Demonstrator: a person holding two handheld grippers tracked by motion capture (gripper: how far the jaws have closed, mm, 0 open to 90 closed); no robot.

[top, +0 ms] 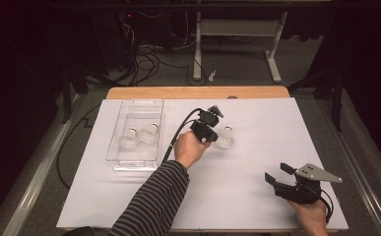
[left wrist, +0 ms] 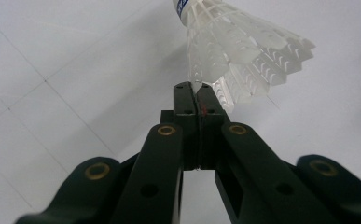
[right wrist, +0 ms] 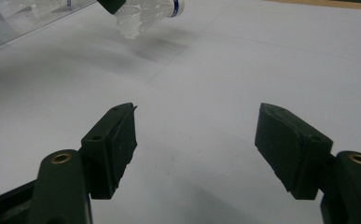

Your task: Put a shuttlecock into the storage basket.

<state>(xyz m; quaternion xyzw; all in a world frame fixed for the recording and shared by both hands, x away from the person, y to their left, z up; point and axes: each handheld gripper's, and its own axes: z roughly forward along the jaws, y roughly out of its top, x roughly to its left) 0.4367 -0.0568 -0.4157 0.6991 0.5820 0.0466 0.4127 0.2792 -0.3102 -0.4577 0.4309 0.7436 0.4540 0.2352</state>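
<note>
Beside the clear tray (top: pixel 113 142), the left hand-held gripper (top: pixel 211 132), pinching the shuttlecock (top: pixel 225 137) by its feathers, should lift gently, while the right hand-held gripper (top: pixel 276 176) gapes empty.

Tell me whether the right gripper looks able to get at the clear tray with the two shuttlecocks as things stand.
Probably not directly. The right gripper sits open at the near right, the clear tray lies far left, and the left gripper, pinching a shuttlecock by its feathers, and its striped sleeve lie between them.
</note>
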